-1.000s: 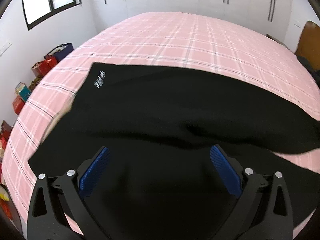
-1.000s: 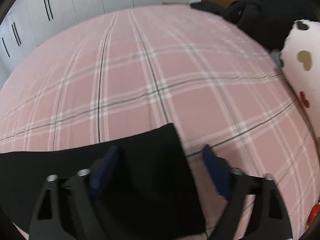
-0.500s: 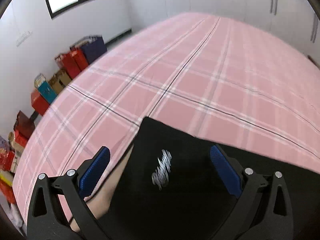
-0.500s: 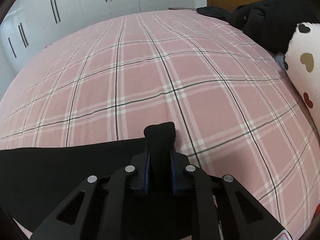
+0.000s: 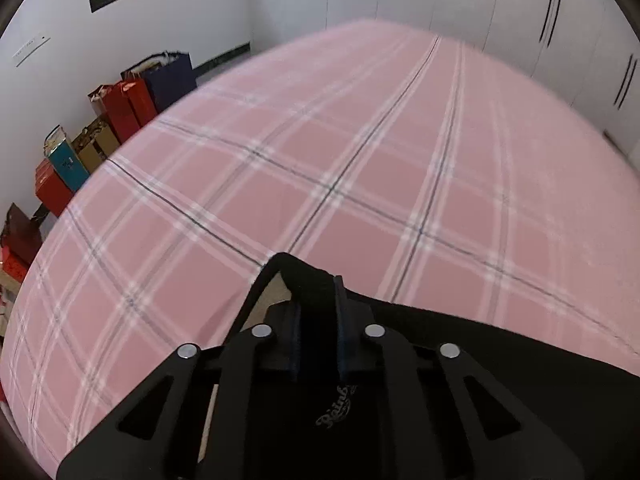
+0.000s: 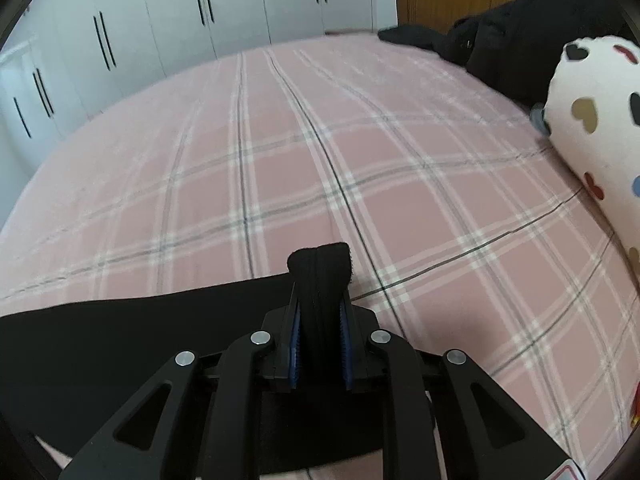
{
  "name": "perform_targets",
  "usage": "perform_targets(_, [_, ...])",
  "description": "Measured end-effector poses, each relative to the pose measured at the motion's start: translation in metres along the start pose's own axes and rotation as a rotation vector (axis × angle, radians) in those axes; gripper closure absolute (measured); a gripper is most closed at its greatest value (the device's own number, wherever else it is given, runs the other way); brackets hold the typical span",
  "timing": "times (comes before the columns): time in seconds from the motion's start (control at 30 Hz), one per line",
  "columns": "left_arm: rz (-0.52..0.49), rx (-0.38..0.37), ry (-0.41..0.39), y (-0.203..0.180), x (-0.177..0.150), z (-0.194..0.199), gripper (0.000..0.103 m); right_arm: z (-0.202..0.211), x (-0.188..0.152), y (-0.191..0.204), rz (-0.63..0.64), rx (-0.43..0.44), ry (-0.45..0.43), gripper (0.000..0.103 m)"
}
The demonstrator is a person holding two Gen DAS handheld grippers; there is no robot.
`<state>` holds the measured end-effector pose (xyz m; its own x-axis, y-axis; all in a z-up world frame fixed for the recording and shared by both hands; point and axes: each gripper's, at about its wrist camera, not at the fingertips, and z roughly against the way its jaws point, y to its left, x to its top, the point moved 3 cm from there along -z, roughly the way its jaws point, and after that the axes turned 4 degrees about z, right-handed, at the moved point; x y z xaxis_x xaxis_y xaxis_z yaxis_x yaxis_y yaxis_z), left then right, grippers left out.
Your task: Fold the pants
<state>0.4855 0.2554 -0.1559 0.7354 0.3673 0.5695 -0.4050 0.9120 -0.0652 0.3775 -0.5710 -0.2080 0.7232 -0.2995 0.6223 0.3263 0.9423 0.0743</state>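
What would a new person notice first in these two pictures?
First, the black pants low in both views: the left gripper and right gripper are each shut on a bunched edge. Behind them the pink plaid bed sheet fills the frame. At the right view's far right lies a white pillow with hearts.

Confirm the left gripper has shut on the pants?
Shut: the left gripper pinches a bunched edge of the black pants between its pads.

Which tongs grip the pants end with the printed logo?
The left tongs: white script logo on the pants just behind them. The right tongs pinch plain black fabric.
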Motion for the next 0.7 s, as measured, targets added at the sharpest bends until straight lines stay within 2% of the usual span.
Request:
perform_targets(0.2, [0.039,-0.13,-0.047,0.027,-0.013,0.089,0.094,0.081,-0.005,-0.013,0.012,0.089,-0.084,0.09])
perform_targets(0.3, [0.004,-0.152,-0.062,0.043,-0.032,0.134,0.094,0.123,-0.019,-0.023,0.035,0.121,-0.114,0.09])
perform_targets(0.4, [-0.011,-0.164,-0.042,0.063,-0.06,0.167,0.094,0.156,-0.042,-0.034,0.09,0.124,-0.118,0.09])
perform_targets(0.5, [-0.045,-0.139,-0.008,0.082,-0.09,0.179,0.093,0.174,-0.076,-0.048,0.135,0.106,-0.089,0.09])
perform_targets(0.57, [-0.059,-0.109,0.017,0.091,-0.107,0.177,0.093,0.171,-0.098,-0.055,0.144,0.094,-0.04,0.089])
perform_targets(0.63, [-0.044,-0.091,0.057,0.104,-0.13,0.167,0.086,0.165,-0.124,-0.064,0.141,0.05,0.012,0.083])
perform_targets(0.7, [-0.012,-0.089,0.069,0.114,-0.149,0.162,0.077,0.169,-0.139,-0.074,0.106,0.005,0.012,0.079])
